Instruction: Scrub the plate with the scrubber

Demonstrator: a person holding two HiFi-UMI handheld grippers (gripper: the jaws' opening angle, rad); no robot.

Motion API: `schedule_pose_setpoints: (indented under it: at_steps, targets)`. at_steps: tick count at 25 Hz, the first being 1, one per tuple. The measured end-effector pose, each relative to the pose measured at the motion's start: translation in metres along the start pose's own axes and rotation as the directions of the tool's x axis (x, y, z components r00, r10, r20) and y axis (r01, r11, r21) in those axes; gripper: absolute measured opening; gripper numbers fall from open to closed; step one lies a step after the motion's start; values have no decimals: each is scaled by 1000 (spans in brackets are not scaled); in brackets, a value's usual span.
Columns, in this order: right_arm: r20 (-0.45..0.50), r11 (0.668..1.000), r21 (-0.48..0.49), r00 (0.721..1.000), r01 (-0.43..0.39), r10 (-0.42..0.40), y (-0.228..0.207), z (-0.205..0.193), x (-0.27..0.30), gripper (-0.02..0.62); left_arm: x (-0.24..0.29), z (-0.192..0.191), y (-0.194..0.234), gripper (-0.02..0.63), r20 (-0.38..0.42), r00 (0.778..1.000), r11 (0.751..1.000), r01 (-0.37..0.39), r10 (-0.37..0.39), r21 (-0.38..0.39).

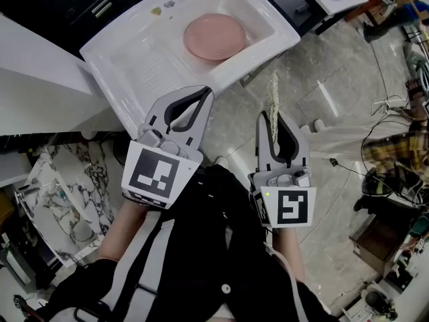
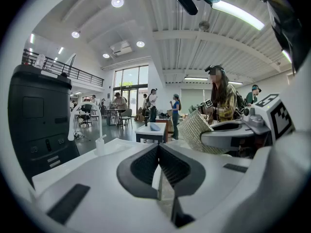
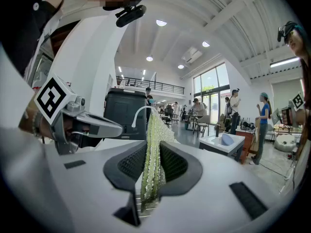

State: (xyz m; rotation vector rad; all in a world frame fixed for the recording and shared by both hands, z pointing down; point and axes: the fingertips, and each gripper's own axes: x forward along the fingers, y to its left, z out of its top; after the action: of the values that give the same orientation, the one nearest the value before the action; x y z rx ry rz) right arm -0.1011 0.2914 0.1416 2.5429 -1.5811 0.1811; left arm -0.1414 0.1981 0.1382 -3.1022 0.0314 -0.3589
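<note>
A pink plate (image 1: 214,35) lies flat in the basin of a white sink (image 1: 127,66) at the top of the head view. My right gripper (image 1: 274,117) is shut on a pale green mesh scrubber (image 1: 273,100), which sticks up past its jaws; the scrubber (image 3: 152,149) is pinched between the pads in the right gripper view. My left gripper (image 1: 208,92) is shut with nothing in it, its tip over the sink's near edge. Both grippers are held short of the plate. In the left gripper view the shut jaws (image 2: 158,147) point level across the room.
A white faucet (image 2: 99,130) stands at the sink's back, beside a black appliance (image 2: 36,115). Grey marble floor (image 1: 322,86) lies right of the sink. Another small sink unit (image 3: 223,142) and several people stand farther off. Cables and clutter (image 1: 395,146) lie at the right.
</note>
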Motion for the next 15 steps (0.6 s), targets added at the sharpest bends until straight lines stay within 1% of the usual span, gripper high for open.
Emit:
schedule_pose_setpoints:
  at_steps: [5,7,10,15]
  targets:
    - [0,1000,-2,1000,-5,5,2,0,0,75,-2,-1,-2,0,-20,1000,1000,3,-3,-18]
    - [-2,1000,-2,1000,-6,6,3,0,-1,75,-2,-1,-2,2,-12,1000,1000,7,-7,-9]
    - [-4,1000,-2,1000,-8,8,4,0,-1,75,-2,-2,-3,1,-22,1000,1000,10,-10,-21]
    - [-4,1000,-13,1000,-7,7,6,-1,-1,75,0,-1,-3,0,7,1000,1000,18,-18,3]
